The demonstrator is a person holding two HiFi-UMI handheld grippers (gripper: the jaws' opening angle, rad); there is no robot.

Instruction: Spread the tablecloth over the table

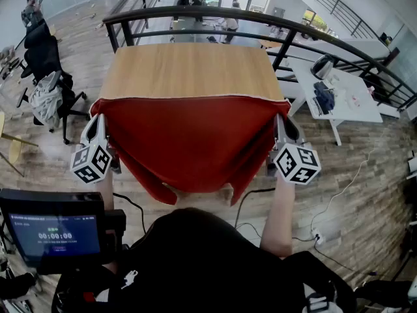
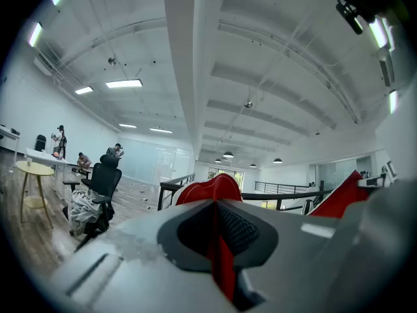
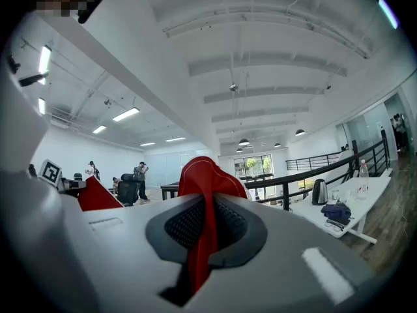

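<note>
A red tablecloth (image 1: 189,139) hangs stretched between my two grippers above the near end of a wooden table (image 1: 189,70). Its far hem lies roughly along the table's near edge, and its lower part droops toward the person. My left gripper (image 1: 98,119) is shut on the cloth's left corner (image 2: 218,240), pinched between the pads. My right gripper (image 1: 281,124) is shut on the right corner (image 3: 202,233), which bunches up above the jaws. Both grippers point level, away from the person.
A black curved railing (image 1: 260,21) runs behind the table. An office chair (image 1: 45,77) draped with clothes stands to the left. A white desk (image 1: 342,93) with a kettle and items sits to the right. A screen (image 1: 55,230) is at lower left. Cables lie on the floor.
</note>
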